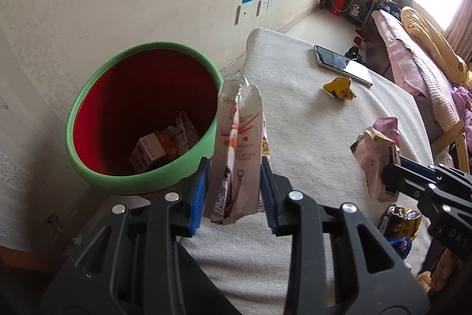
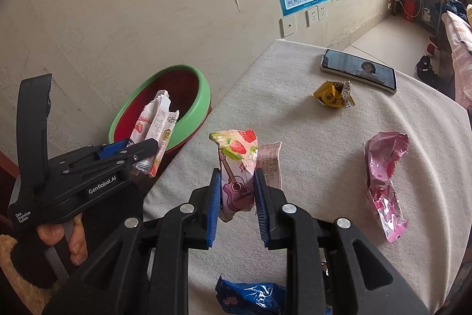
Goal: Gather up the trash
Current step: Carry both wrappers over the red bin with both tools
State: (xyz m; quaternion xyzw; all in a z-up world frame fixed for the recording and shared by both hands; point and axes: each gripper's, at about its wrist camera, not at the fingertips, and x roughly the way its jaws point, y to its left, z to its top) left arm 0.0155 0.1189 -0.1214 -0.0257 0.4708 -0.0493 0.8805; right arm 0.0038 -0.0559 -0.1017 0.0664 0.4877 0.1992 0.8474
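Left wrist view: the left tool (image 1: 236, 191) pinches a white strawberry snack box (image 1: 237, 149), torn open at its top, between its blue pads just beside the green-rimmed red bin (image 1: 141, 182). Cartons lie at the bin's bottom. On the cloth-covered worktop (image 1: 301, 120) lie a yellow wrapper (image 1: 338, 89) and a phone (image 1: 342, 64). At the right edge the right tool (image 1: 386, 171) grips a pink packet (image 1: 372, 158).

Right wrist view: the right tool (image 2: 237, 202), pressed together, clamps a strawberry-and-guitar printed packet (image 2: 237, 164) above the worktop (image 2: 309, 138). A crumpled pink wrapper (image 2: 385, 182) and a blue wrapper (image 2: 250, 295) lie nearby. To the left, the left tool (image 2: 144, 148) holds its box (image 2: 157, 129) at the bin (image 2: 188, 114).
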